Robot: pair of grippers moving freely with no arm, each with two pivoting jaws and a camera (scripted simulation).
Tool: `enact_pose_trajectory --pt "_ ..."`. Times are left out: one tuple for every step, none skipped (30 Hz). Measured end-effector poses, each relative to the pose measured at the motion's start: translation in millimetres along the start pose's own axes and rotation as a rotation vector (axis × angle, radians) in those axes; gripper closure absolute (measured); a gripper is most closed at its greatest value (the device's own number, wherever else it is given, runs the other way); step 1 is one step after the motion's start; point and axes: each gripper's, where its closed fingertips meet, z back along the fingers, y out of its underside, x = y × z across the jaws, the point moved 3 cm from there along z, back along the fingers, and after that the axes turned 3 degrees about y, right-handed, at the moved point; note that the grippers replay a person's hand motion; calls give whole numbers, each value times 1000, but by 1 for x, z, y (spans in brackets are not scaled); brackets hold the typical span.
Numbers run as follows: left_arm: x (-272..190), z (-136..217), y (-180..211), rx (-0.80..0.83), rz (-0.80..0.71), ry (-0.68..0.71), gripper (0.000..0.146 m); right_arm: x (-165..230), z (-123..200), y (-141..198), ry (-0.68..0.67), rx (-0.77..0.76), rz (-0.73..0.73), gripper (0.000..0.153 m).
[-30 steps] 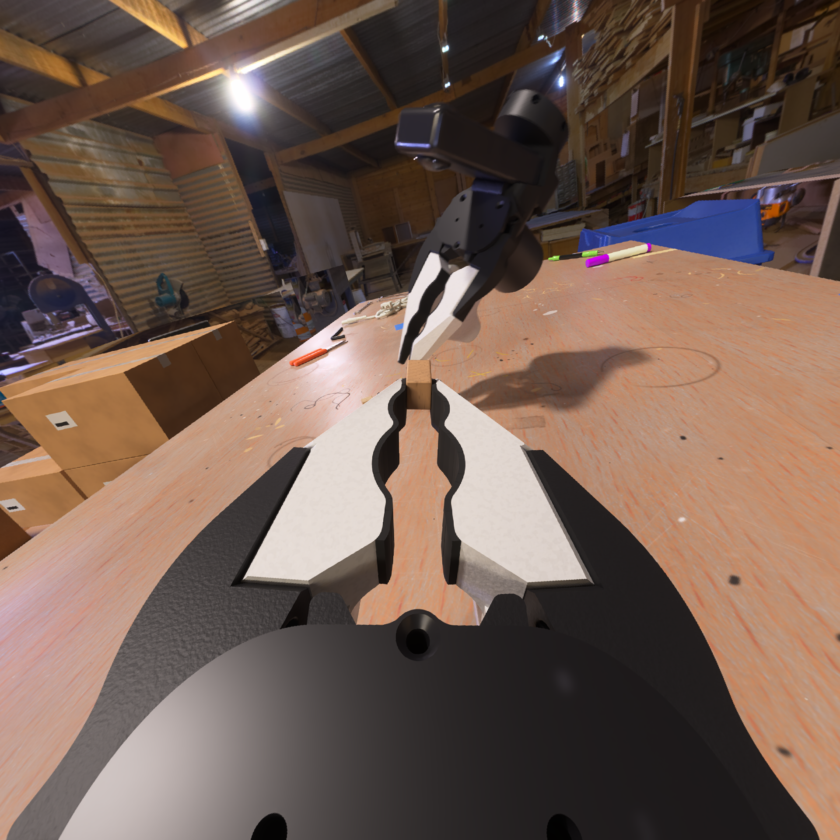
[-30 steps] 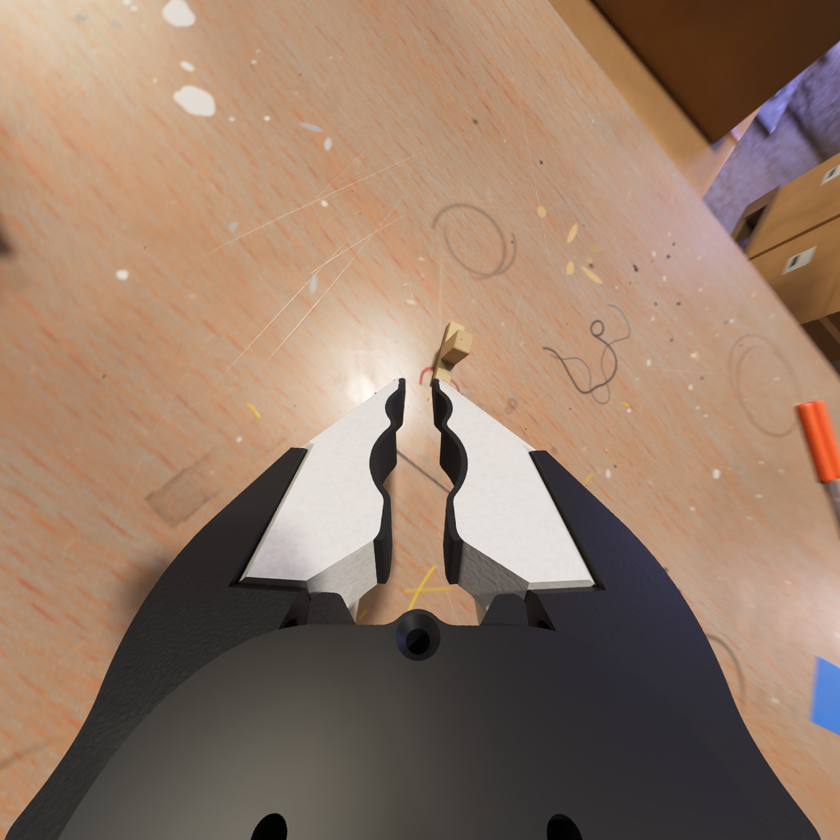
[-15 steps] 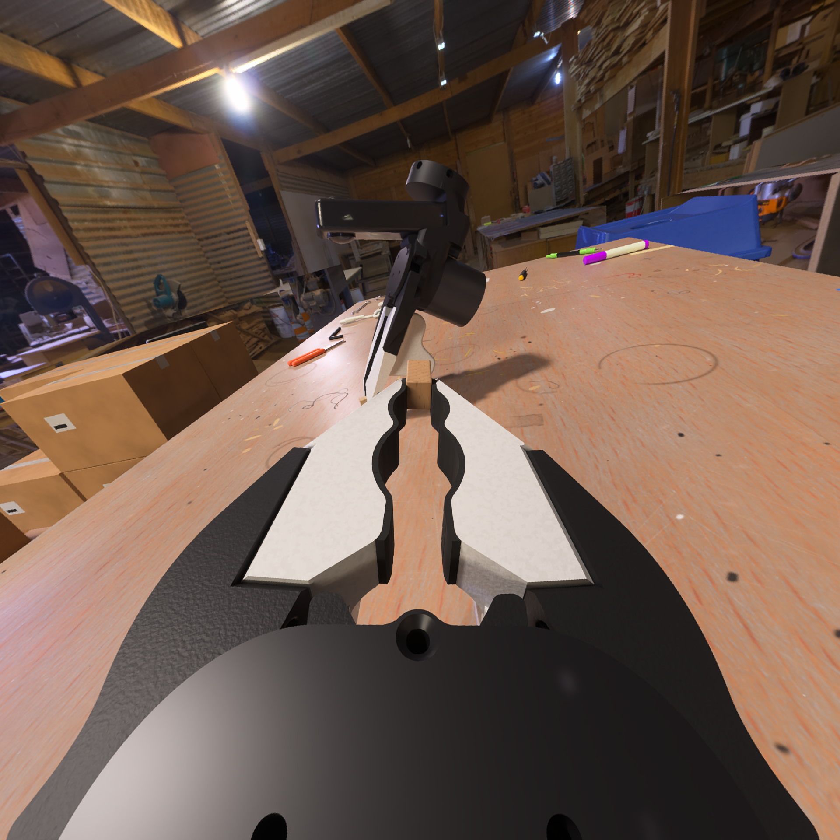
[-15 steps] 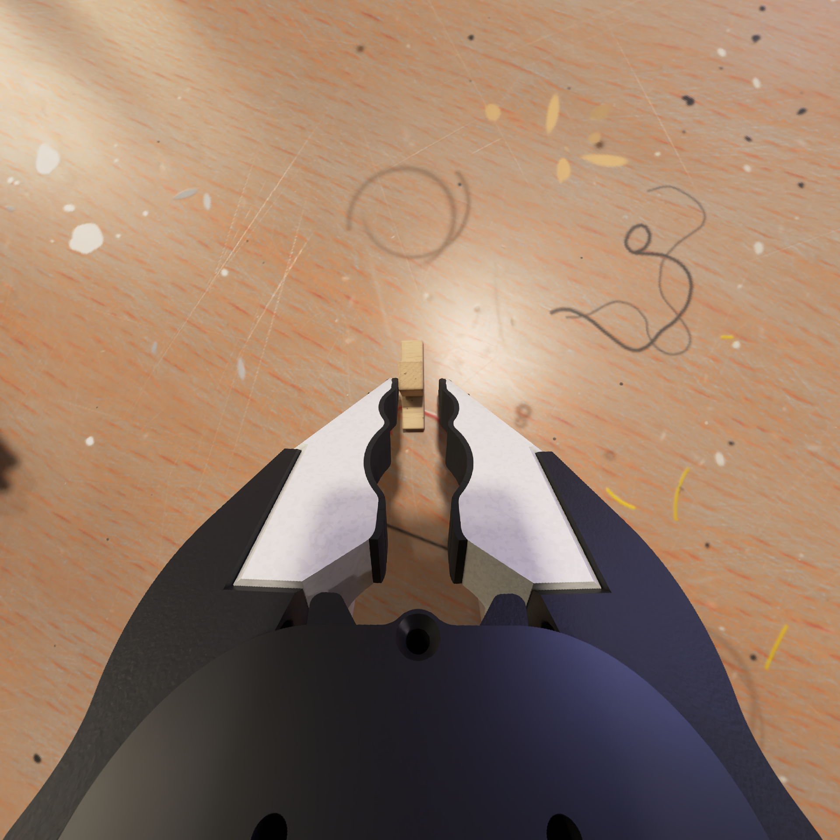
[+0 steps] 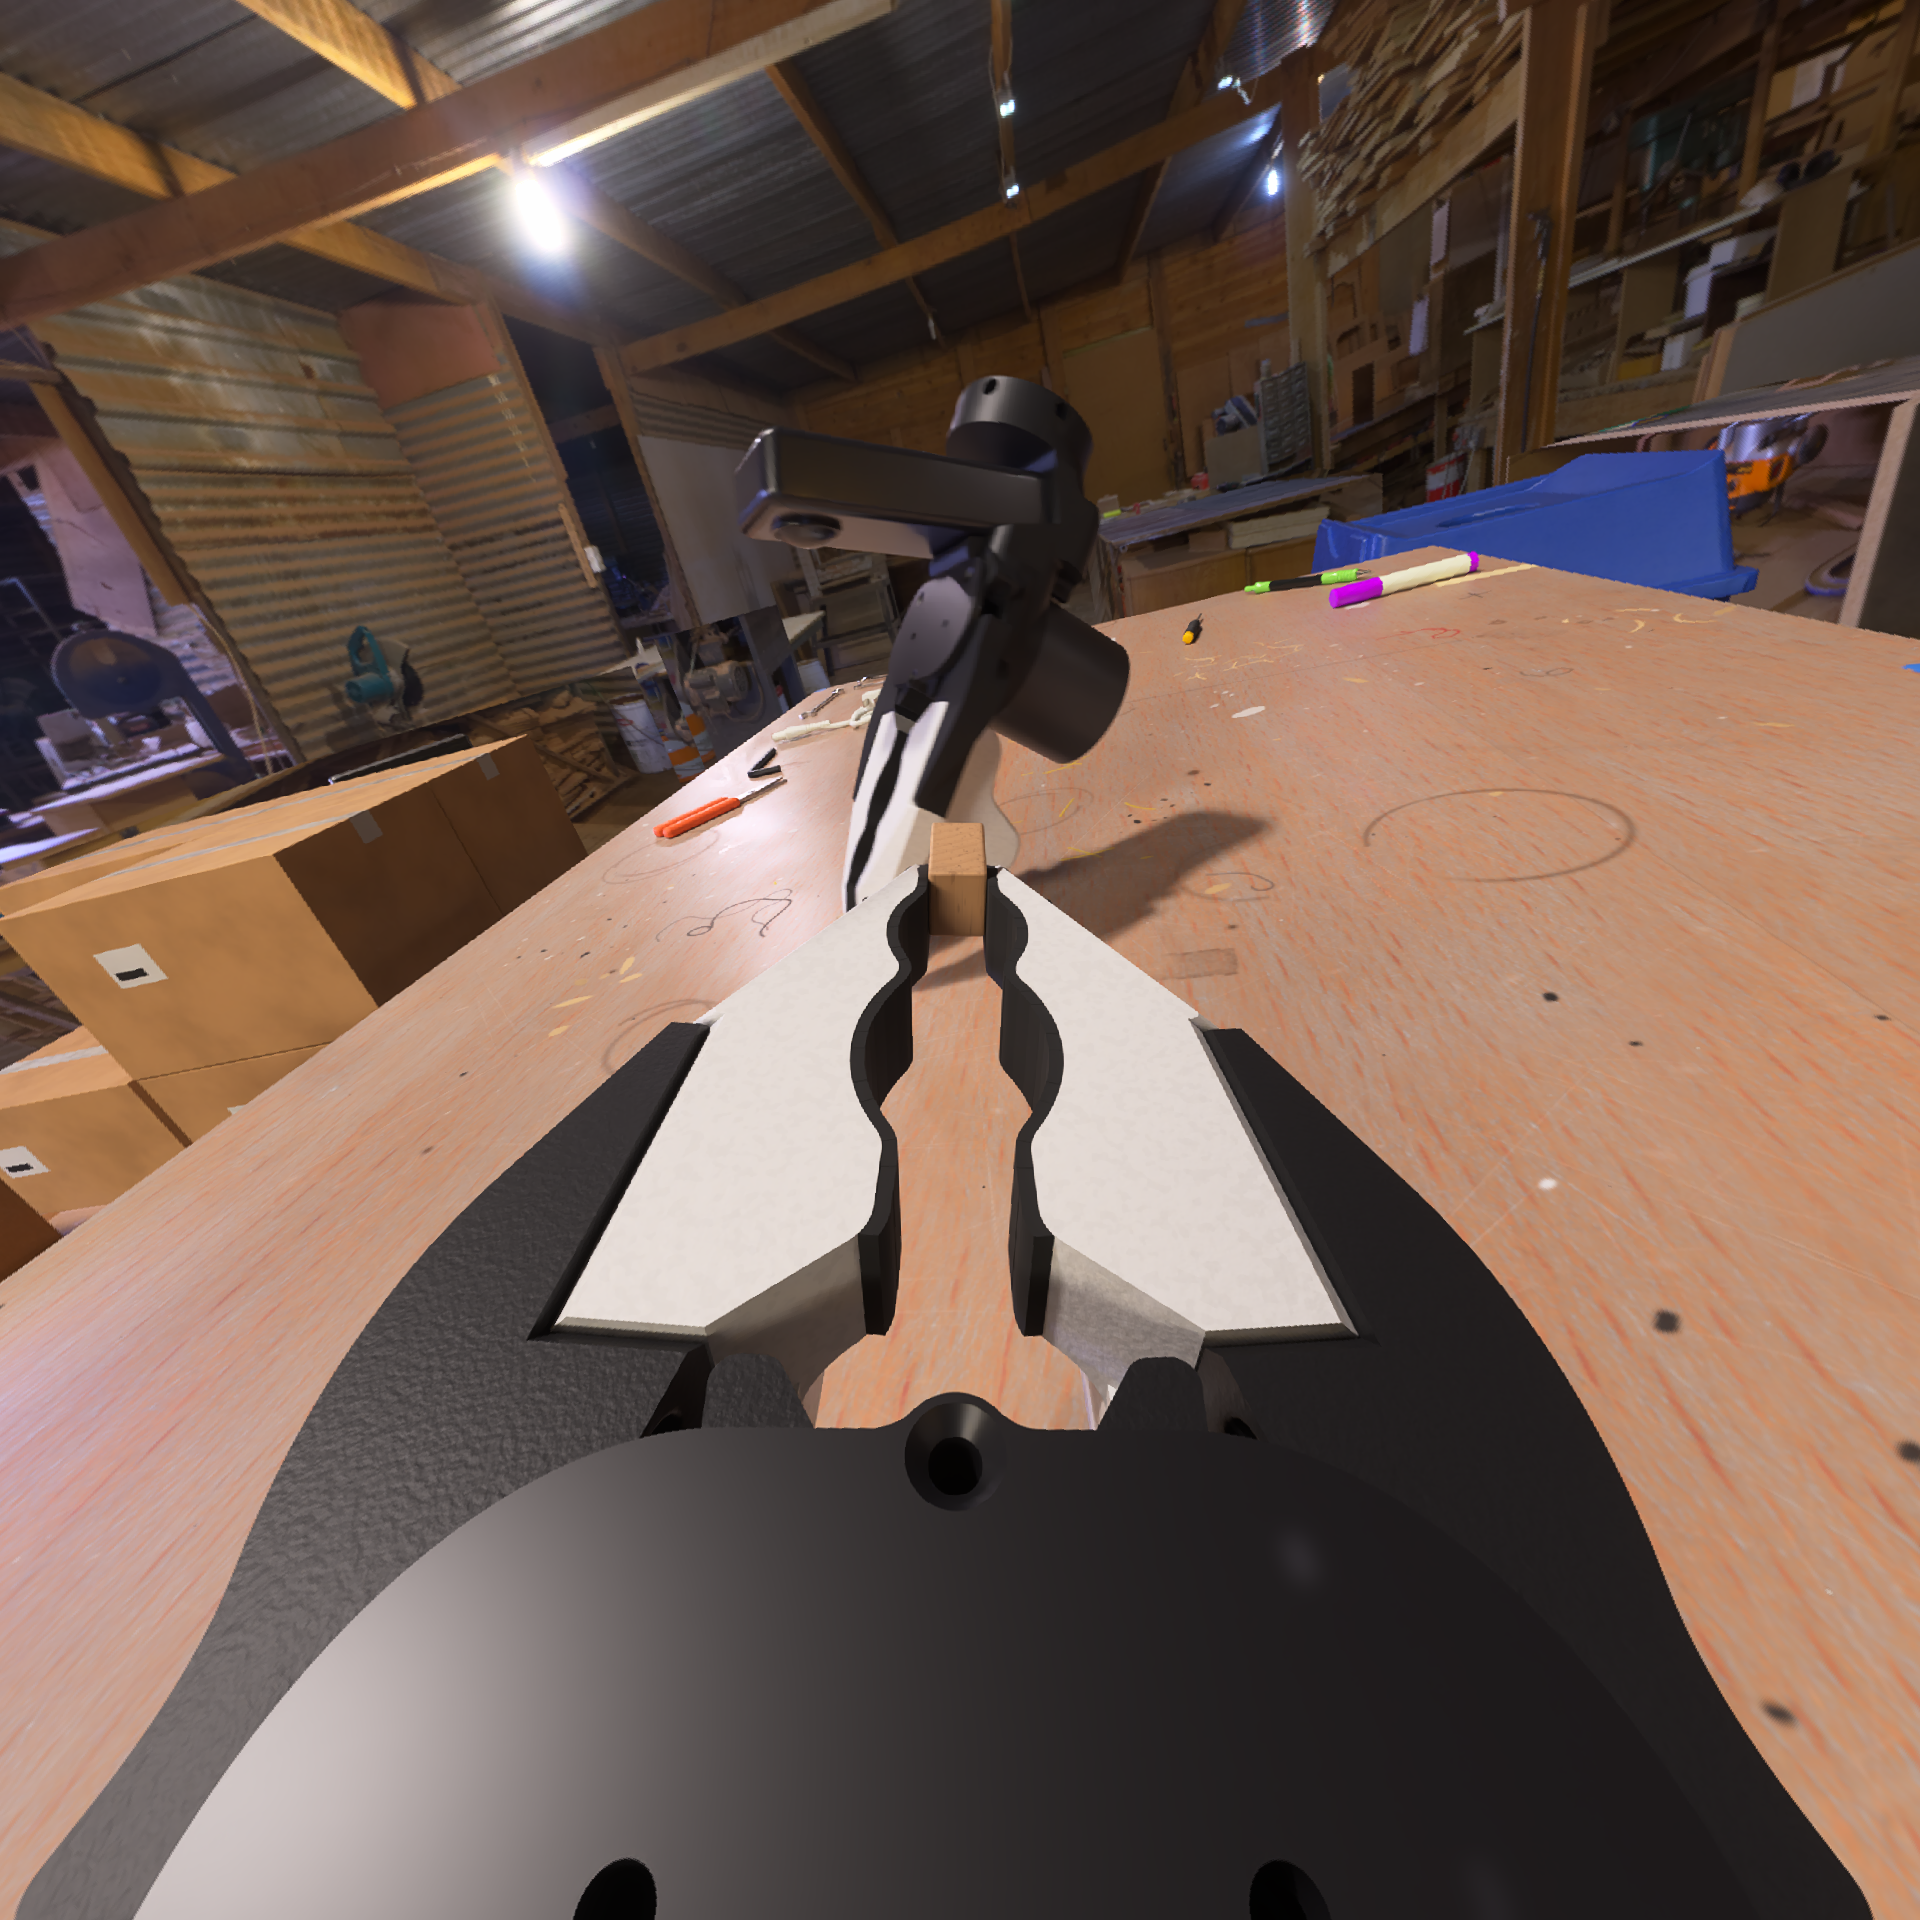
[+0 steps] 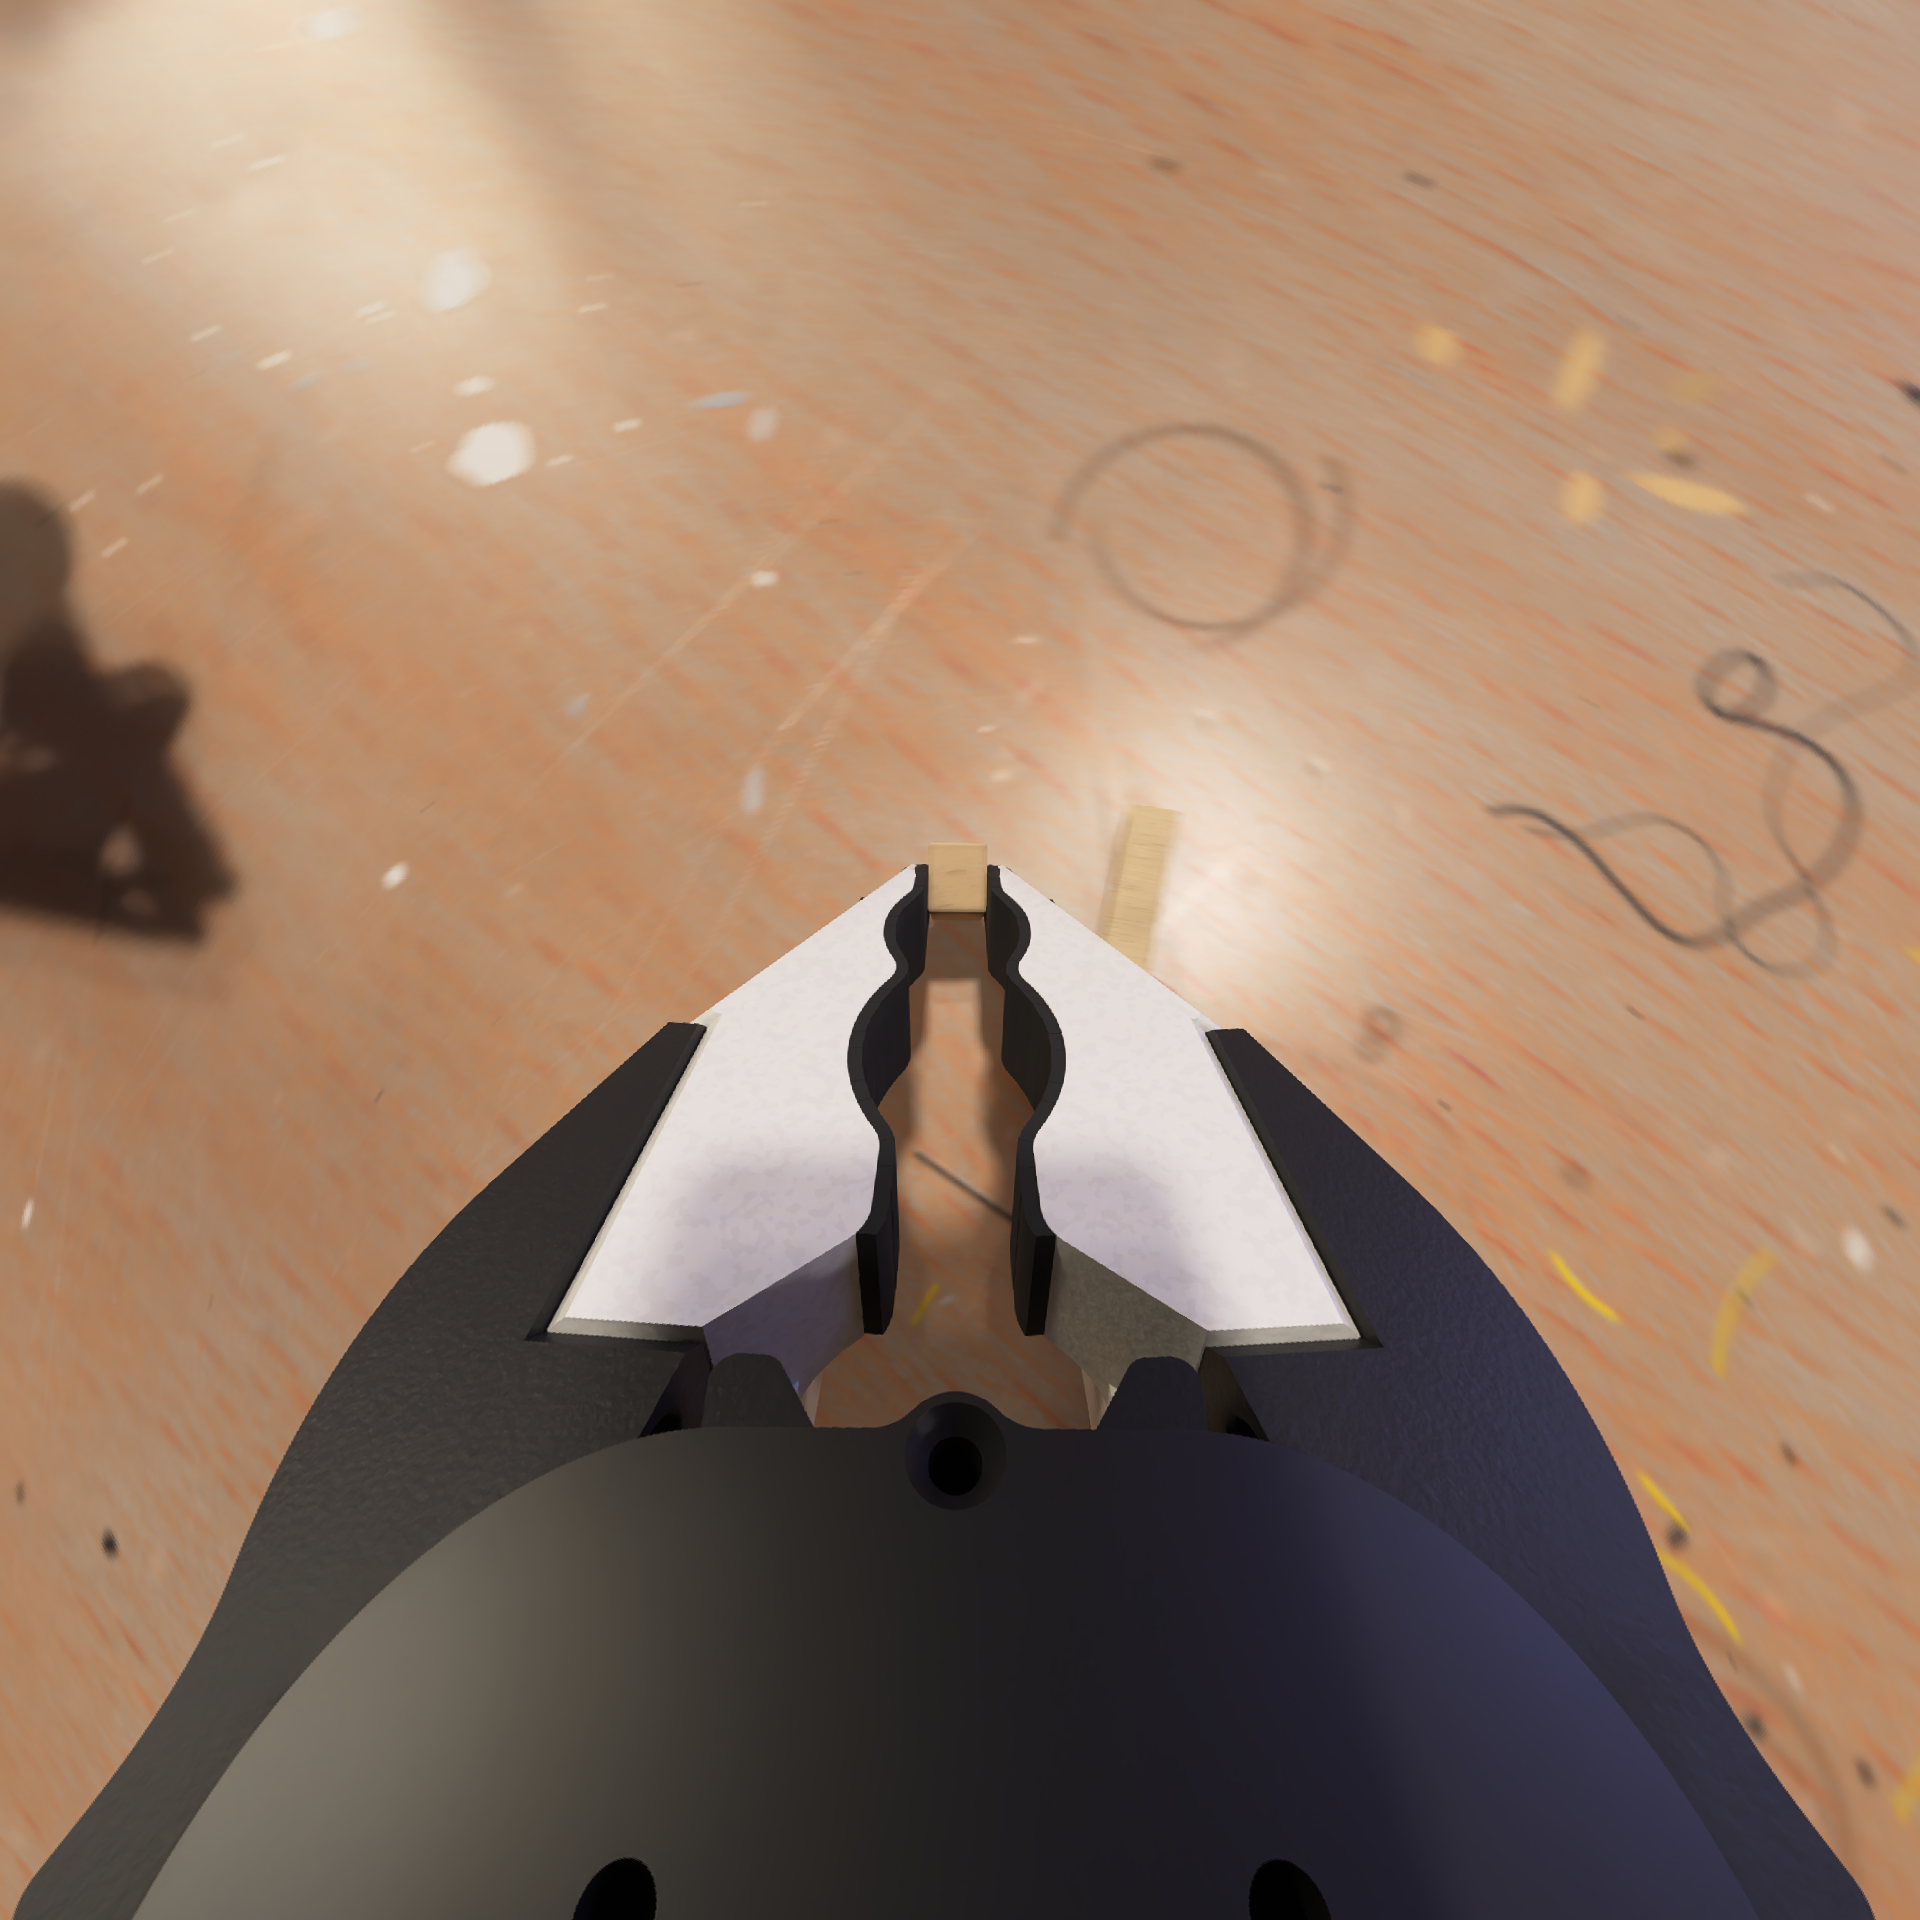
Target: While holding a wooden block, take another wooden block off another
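Note:
My left gripper [image 5: 956, 906] is shut on a small wooden block [image 5: 956, 860] at its fingertips, low over the plywood table [image 5: 1507, 1091]. My right gripper [image 5: 864, 875] hangs just beyond it, pointing steeply down. In the right wrist view my right gripper [image 6: 957, 891] is shut on a small pale wooden block [image 6: 957, 871] at its tips. A second, longer wooden block [image 6: 1141, 878] lies on the table [image 6: 520, 935] just right of the tips, apart from the held one and blurred.
Cardboard boxes [image 5: 260, 914] stand past the table's left edge. An orange-handled tool [image 5: 707, 814] lies at the far left. Markers [image 5: 1403, 577] and a blue bin [image 5: 1558, 520] are at the far right. Pencil scribbles [image 6: 1766, 852] mark the table.
My right gripper has shut on the upper block and carried it up and to the left, off the lower block, which stays on the table. My left gripper has held still with its block.

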Motion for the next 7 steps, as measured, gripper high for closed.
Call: enact_pose_trajectory --pt "0 0 0 0 1 -1 137 9 0 2 -44 -23 56 143" --pt "0 0 0 0 2 -1 137 17 0 5 -67 -38 112 143" --pt "0 0 0 0 3 -2 137 24 0 7 -78 -50 165 143" --pt "0 0 0 0 3 -2 137 30 0 9 -84 -65 214 143" --pt "0 0 0 0 3 -2 137 34 1 10 -85 -81 252 143" --pt "0 0 0 0 3 -1 137 37 1 11 -81 -92 278 143" --pt "0 0 0 1 3 -1 137 39 1 11 -79 -94 294 143"
